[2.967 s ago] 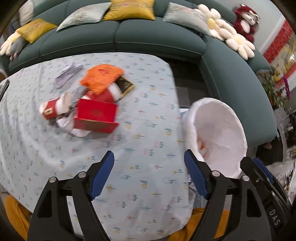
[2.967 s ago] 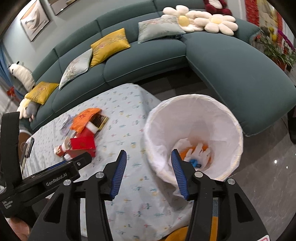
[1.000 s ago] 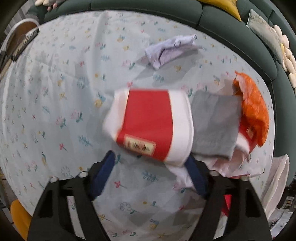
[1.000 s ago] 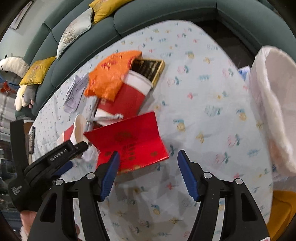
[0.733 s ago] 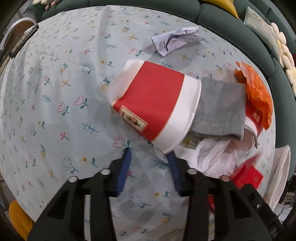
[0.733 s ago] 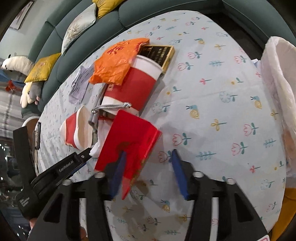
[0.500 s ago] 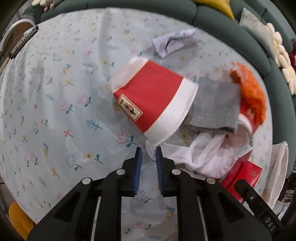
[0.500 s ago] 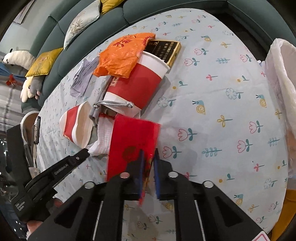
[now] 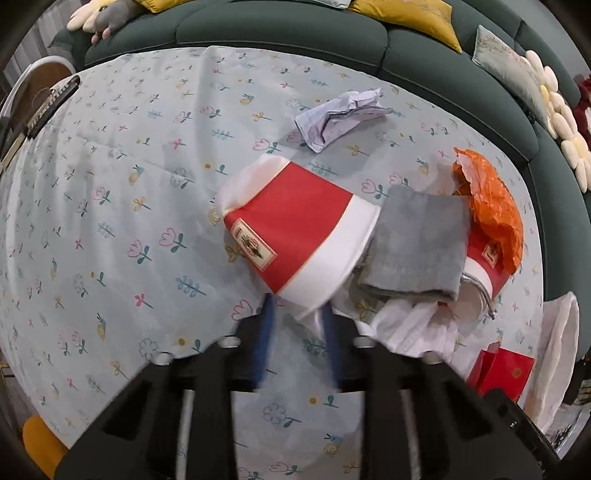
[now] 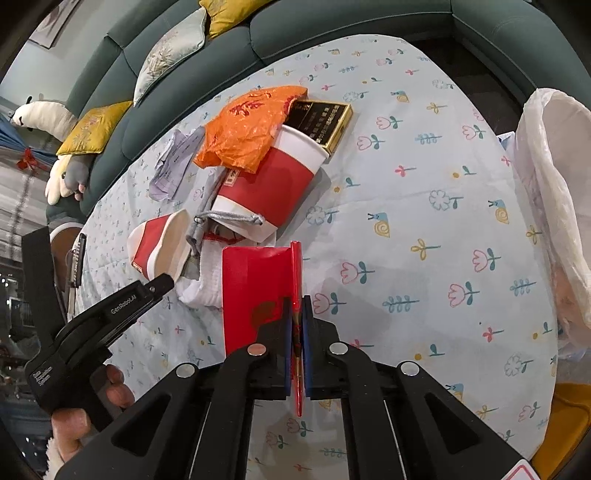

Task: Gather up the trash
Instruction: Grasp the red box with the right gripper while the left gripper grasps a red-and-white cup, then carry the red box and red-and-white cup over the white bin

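The right gripper (image 10: 294, 332) is clenching a folded red card (image 10: 258, 291) by its edge, the thin fold pinched between the blue pads while the rest of the card is standing up toward 12 o'clock. The left gripper (image 9: 295, 325) is pinching the white rim of a red cup (image 9: 295, 236); its jaws have just been closing, and the rim is sitting between the blurred blue fingers (image 9: 263, 332). The cup is lying on its side, its rim pointing to about 5 o'clock in the left view.

At 3 o'clock of that cup a grey cloth (image 9: 417, 247) is lying over a second cup (image 10: 269, 184), and an orange bag (image 10: 247, 125) is draped across that second cup toward 11 o'clock in the right view. A black and gold box (image 10: 321, 118) is sticking out from under the bag at 2 o'clock. White cloth (image 9: 413, 328) is bunching just below the grey one. A crumpled lilac paper (image 9: 340, 114) is lying apart at 12 o'clock of the held cup.

The white bin liner (image 10: 554, 184) is standing at the table's 3 o'clock edge in the right view. Everything is resting on the flowered tablecloth (image 10: 424, 258), with a green sofa (image 10: 332, 22) curving behind.
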Demonstrator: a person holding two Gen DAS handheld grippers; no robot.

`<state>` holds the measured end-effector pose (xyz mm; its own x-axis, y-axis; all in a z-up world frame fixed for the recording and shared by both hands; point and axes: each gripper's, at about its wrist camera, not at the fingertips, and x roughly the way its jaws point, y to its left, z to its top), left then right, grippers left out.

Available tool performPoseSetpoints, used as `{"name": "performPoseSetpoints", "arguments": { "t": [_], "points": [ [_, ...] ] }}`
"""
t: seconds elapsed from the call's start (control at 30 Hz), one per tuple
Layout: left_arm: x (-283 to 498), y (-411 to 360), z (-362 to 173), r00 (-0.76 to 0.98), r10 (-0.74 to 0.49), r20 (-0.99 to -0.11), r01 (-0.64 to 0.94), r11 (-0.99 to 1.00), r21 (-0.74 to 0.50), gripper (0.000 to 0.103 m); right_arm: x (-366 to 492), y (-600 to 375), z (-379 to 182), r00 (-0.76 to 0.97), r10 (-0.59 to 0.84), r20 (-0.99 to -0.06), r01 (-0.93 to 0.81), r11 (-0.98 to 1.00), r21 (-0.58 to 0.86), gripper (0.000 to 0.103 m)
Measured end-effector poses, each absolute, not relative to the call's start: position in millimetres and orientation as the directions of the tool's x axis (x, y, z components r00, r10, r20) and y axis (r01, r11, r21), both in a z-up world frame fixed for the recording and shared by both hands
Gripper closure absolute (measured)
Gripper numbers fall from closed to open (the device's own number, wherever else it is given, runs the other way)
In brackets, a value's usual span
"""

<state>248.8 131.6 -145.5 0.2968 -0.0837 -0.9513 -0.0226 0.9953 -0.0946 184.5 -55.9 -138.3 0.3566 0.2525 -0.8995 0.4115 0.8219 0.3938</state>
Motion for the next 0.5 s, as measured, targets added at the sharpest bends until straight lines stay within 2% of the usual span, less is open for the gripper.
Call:
{"name": "performPoseSetpoints", "arguments": {
  "t": [0.1,0.5],
  "points": [
    [248,130,-141,0.329,-0.076,-0.941,-0.016,0.996,-0.086,0.094,185,-57,-136,0.364,0.256,-0.896,0.409,0.82,0.401,0.098],
    [223,120,-100,0.382,-0.125,-0.916,0.018,0.992,-0.128,0.097,177,-56,-99,0.44,0.245,-0.864,0.37,0.827,0.423,0.098]
  ]
}}
